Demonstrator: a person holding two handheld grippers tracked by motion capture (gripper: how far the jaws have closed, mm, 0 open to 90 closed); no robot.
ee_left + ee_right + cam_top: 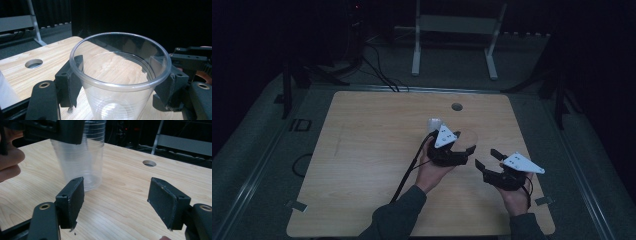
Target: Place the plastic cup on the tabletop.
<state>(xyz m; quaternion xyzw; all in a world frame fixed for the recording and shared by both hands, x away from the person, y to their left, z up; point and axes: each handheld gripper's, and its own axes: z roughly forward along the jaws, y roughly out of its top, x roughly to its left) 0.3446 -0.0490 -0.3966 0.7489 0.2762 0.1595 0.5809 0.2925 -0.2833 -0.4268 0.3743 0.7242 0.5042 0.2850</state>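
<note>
A clear plastic cup (120, 100) stands upright between the jaws of my left gripper (121, 77), whose pads press on its wall just under the rim. In the high view the left gripper (463, 142) is right of the table's centre. In the right gripper view the cup (82, 165) is at the upper left, with its base at or just above the wooden tabletop (120, 182). My right gripper (120, 200) is open and empty, its pads wide apart. It sits a short way to the right of the cup, low over the table (487, 158).
A round hole (457, 106) is cut in the wooden table near its far edge. A small white object (434, 122) sits just behind the left gripper. A white metal stand (457, 25) is on the floor beyond the table. A black cable (407, 175) trails from the left gripper.
</note>
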